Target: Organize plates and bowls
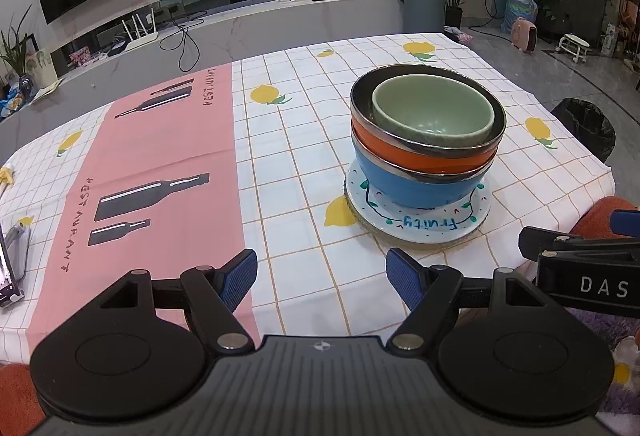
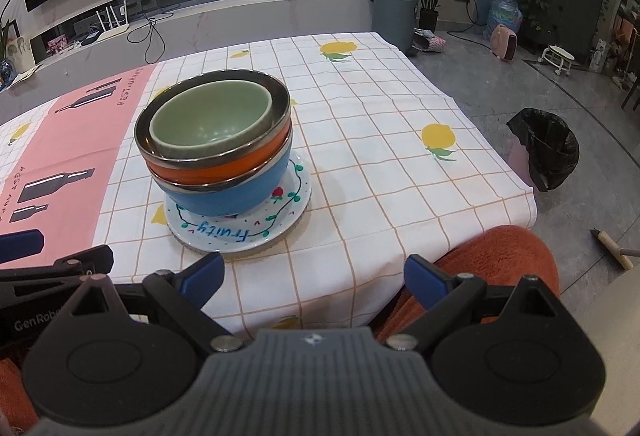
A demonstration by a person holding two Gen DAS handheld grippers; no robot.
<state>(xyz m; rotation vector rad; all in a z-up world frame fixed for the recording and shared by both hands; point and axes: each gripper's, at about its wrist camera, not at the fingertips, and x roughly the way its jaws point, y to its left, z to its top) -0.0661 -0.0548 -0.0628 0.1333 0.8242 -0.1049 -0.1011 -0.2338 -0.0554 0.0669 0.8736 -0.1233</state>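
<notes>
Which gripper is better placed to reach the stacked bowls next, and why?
Probably the left. The left gripper is open over the tablecloth, with the bowl stack just ahead. The right gripper is also open but hangs at the table's edge, with the stack off to its left.

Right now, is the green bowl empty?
Empty: the green bowl shows its bare inside, nested upright in the orange bowl.

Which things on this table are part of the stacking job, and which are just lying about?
Job: pale green ceramic bowl, orange steel-rimmed bowl, blue steel-rimmed bowl, white painted "Fruity" plate.
Lying about: pink bottle-print cloth, black-lined waste bin.
</notes>
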